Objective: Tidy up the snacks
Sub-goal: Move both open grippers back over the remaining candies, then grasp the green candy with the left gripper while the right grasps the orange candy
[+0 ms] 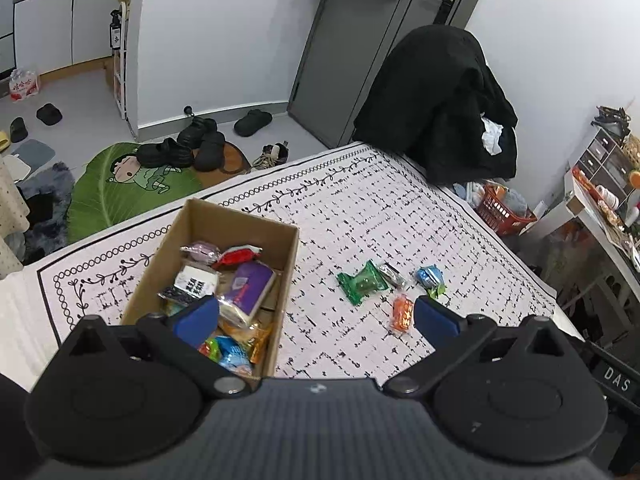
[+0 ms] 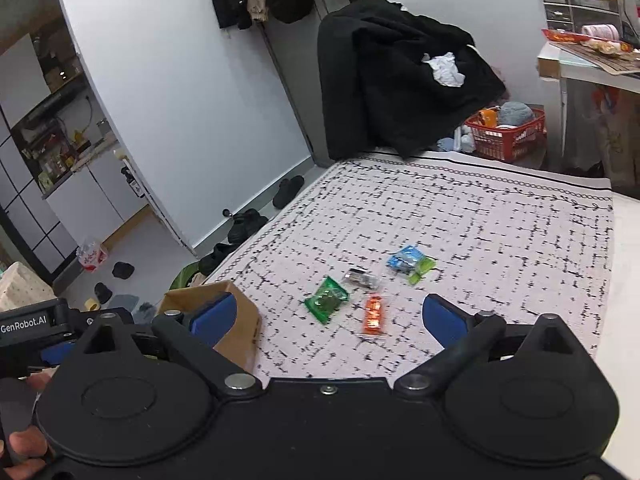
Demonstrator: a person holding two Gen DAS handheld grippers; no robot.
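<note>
On patterned bedspread (image 1: 360,208): cardboard box (image 1: 240,224) w/ snacks, 4 loose packets; black coat (image 1: 440,100) by door; both hand-held grippers released, empty.

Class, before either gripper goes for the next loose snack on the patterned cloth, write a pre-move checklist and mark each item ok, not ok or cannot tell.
1. Right gripper open and empty: ok.
2. Left gripper open and empty: ok.
3. Orange packet lies apart from the green packet: ok.
4. Cardboard box has room on top: ok.
5. All snacks boxed: not ok; silver packet and blue packet also remain out.
6. Packets' weight: cannot tell.
</note>
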